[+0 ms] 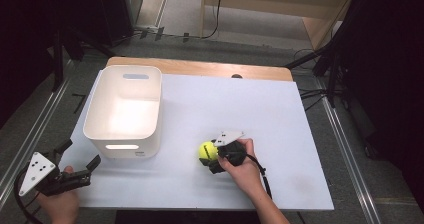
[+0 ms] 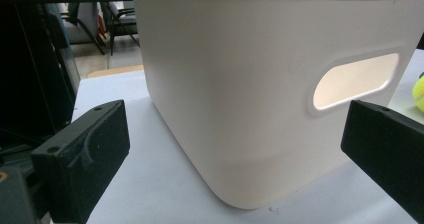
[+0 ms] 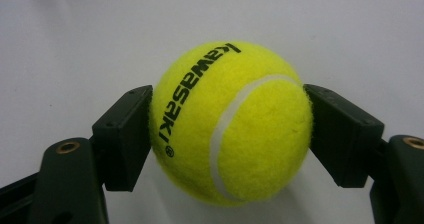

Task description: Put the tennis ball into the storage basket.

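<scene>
Here we go: my right gripper point(image 3: 227, 129) has its fingers point(image 3: 125, 134) clamped on the tennis ball point(image 3: 232, 124), one pad on each side across its widest part, the ball low on the white tabletop point(image 1: 280, 134), just right of the white bin point(image 1: 125, 111). It should be light, with a fuzzy felt that grips well and a springy shell, so a moderate squeeze at the equator ought to do. My left gripper point(image 2: 235, 154) waits by the bin's near corner, fingers spread wide, holding nothing.
</scene>
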Demonstrator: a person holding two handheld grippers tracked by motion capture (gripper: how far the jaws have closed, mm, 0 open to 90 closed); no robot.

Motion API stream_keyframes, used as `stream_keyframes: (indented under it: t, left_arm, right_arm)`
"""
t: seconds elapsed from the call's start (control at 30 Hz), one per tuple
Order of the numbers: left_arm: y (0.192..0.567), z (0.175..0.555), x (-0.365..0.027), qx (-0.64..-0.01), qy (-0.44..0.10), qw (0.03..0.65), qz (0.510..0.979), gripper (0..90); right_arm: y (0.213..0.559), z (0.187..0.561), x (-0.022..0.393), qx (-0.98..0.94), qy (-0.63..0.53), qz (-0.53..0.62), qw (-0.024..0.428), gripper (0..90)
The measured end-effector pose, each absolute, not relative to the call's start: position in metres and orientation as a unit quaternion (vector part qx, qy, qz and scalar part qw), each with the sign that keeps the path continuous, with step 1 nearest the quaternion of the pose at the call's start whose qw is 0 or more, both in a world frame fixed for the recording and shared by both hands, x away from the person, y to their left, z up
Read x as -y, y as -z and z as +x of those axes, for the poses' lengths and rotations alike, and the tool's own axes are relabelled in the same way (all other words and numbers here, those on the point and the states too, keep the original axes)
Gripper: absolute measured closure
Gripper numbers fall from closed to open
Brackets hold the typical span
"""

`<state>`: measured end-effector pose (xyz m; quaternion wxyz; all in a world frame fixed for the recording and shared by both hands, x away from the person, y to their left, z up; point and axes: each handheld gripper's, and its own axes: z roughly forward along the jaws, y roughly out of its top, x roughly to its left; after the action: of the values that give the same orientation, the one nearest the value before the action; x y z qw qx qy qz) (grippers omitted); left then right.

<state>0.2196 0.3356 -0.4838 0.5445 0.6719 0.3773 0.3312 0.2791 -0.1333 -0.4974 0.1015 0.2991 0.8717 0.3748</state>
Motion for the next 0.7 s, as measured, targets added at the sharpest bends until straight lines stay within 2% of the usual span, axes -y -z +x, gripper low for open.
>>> stream_keyframes:
  t: [0.3,0.7]
  left_arm:
    - [0.484,0.22,-0.335,-0.377,-0.332,0.543,0.673,0.0]
    - [0.484,0.22,-0.336,-0.376,-0.332,0.543,0.673,0.0]
  right_arm:
    - [0.496,0.281,0.137,-0.873,-0.38,0.294,0.079,24.4]
    - [0.478,0.286,0.137,-0.871,-0.396,0.28,0.075,24.4]
